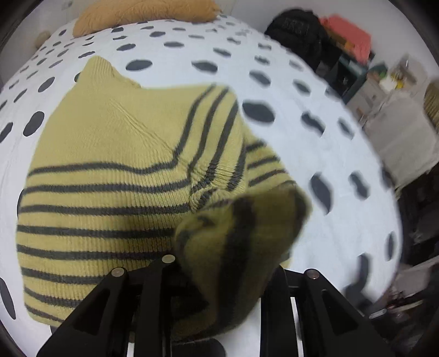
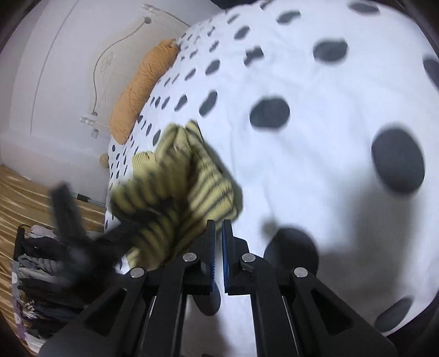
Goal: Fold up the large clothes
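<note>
On the spotted white bedcover (image 1: 315,153), the yellow striped knit sweater (image 1: 109,153) lies half folded; left gripper (image 1: 219,274) grasps its sleeve, right gripper (image 2: 218,247) clenched, empty.

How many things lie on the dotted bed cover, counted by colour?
Yellow with dark stripes: 1, the striped sweater
Orange-tan: 1, the pillow
Total: 2 on the dotted bed cover

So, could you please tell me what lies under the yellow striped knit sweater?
The white bedspread with dark spots shows around the sweater; anything directly beneath is covered.
</note>
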Demonstrator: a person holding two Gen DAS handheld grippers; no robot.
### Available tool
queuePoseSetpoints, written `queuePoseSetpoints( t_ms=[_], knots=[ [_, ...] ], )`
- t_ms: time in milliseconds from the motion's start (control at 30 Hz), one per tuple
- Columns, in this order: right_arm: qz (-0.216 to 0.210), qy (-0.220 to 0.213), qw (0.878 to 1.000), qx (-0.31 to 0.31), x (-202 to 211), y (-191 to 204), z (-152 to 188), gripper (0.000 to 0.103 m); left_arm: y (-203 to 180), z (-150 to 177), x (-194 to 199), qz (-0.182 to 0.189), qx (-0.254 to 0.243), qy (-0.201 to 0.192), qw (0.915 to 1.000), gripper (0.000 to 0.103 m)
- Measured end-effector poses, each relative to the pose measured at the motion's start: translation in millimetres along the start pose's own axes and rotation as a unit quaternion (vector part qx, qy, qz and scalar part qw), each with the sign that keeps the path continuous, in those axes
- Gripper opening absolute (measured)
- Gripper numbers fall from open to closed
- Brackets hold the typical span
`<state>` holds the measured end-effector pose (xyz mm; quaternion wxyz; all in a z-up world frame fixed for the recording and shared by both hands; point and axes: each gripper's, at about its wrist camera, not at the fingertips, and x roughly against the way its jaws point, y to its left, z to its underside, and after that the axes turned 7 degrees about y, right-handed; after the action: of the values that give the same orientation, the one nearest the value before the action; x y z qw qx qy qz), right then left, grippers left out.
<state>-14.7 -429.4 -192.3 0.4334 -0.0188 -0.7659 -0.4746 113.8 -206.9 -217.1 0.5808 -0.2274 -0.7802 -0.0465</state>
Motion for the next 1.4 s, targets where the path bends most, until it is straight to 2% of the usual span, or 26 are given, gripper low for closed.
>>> queuePoseSetpoints(
  t_ms=[33, 67, 100, 167, 233, 267, 300, 367, 467, 567, 633, 667, 700, 733, 767, 833, 967, 1000, 1067, 1100, 1167, 1200, 1267, 1300, 1333, 1400],
  knots=[
    [0.002, 0.001, 1.0, 0.008, 6, 0, 0, 0.004, -7, 5, -3, -0.016, -0.019, -0.006, 0.9997, 0.022],
    [0.005, 0.003, 1.0, 0.017, 8, 6, -6, 0.005, -12, 9, -1, -0.029, -0.034, -0.016, 0.9989, 0.029],
    [0.006, 0.01, 0.999, 0.032, 4, 16, -16, 0.006, -14, 11, 4, -0.024, -0.035, -0.02, 0.9989, 0.037],
    [0.016, 0.024, 0.997, 0.067, 6, 36, -49, 0.019, -8, 11, 23, 0.011, -0.005, -0.029, 0.9995, 0.041],
    [0.024, 0.037, 0.993, 0.111, -2, 63, -71, 0.064, 9, 14, 47, 0.045, 0.028, -0.033, 0.998, 0.045],
    [0.028, 0.037, 0.991, 0.124, -13, 76, -84, 0.071, 18, 16, 57, 0.047, 0.042, -0.036, 0.9974, 0.049],
    [0.028, 0.04, 0.989, 0.139, -20, 88, -96, 0.071, 33, 22, 70, 0.034, 0.064, -0.04, 0.9965, 0.061],
    [0.046, 0.052, 0.984, 0.167, -39, 113, -115, 0.071, 69, 38, 90, -0.008, 0.115, -0.051, 0.9919, 0.074],
    [0.097, 0.1, 0.969, 0.204, -90, 139, -131, 0.071, 113, 57, 103, -0.055, 0.164, -0.05, 0.9837, 0.071],
    [0.125, 0.133, 0.955, 0.232, -129, 151, -125, 0.071, 142, 67, 100, -0.032, 0.176, -0.029, 0.9834, 0.071],
    [0.126, 0.141, 0.954, 0.231, -146, 156, -120, 0.071, 149, 72, 98, -0.049, 0.173, -0.022, 0.9834, 0.071],
    [0.134, 0.148, 0.952, 0.231, -154, 157, -119, 0.07, 152, 74, 97, -0.066, 0.171, -0.025, 0.9827, 0.071],
    [0.144, 0.149, 0.949, 0.237, -159, 158, -116, 0.058, 156, 75, 95, -0.083, 0.171, -0.024, 0.9815, 0.071],
    [0.154, 0.153, 0.943, 0.251, -165, 160, -114, 0.027, 158, 75, 92, -0.092, 0.171, -0.021, 0.9807, 0.071],
    [0.166, 0.153, 0.937, 0.267, -169, 162, -111, 0.018, 164, 75, 88, -0.094, 0.175, -0.017, 0.9799, 0.071],
    [0.196, 0.128, 0.923, 0.307, -167, 173, -111, 0.012, 173, 75, 87, -0.079, 0.186, -0.014, 0.9793, 0.071],
    [0.278, 0.035, 0.88, 0.383, -157, 200, -129, 0.0, 182, 73, 86, -0.073, 0.196, -0.017, 0.9778, 0.071],
    [0.264, 0.05, 0.892, 0.364, -159, 195, -142, 0.0, 183, 72, 85, -0.071, 0.196, -0.016, 0.9779, 0.071],
    [0.193, 0.067, 0.931, 0.302, -146, 182, -156, 0.0, 188, 73, 84, -0.062, 0.201, -0.017, 0.9775, 0.072],
    [0.164, 0.071, 0.943, 0.282, -136, 179, -153, 0.0, 189, 74, 86, -0.062, 0.205, -0.018, 0.9767, 0.072],
    [0.106, 0.121, 0.957, 0.24, -120, 171, -133, 0.002, 195, 73, 85, -0.062, 0.212, -0.016, 0.9752, 0.072],
    [0.096, 0.143, 0.958, 0.23, -118, 168, -120, 0.009, 199, 72, 83, -0.059, 0.216, -0.012, 0.9745, 0.072],
    [0.132, 0.168, 0.948, 0.237, -112, 158, -91, 0.034, 206, 72, 80, -0.05, 0.227, -0.01, 0.9725, 0.072],
    [0.152, 0.169, 0.942, 0.247, -114, 153, -81, 0.051, 208, 72, 78, -0.047, 0.23, -0.008, 0.9719, 0.072],
    [0.171, 0.173, 0.935, 0.259, -117, 147, -69, 0.055, 211, 72, 76, -0.045, 0.233, -0.004, 0.9714, 0.072],
    [0.163, 0.191, 0.933, 0.26, -125, 137, -58, 0.055, 214, 70, 75, -0.031, 0.24, -0.003, 0.9704, 0.072]
  ],
)
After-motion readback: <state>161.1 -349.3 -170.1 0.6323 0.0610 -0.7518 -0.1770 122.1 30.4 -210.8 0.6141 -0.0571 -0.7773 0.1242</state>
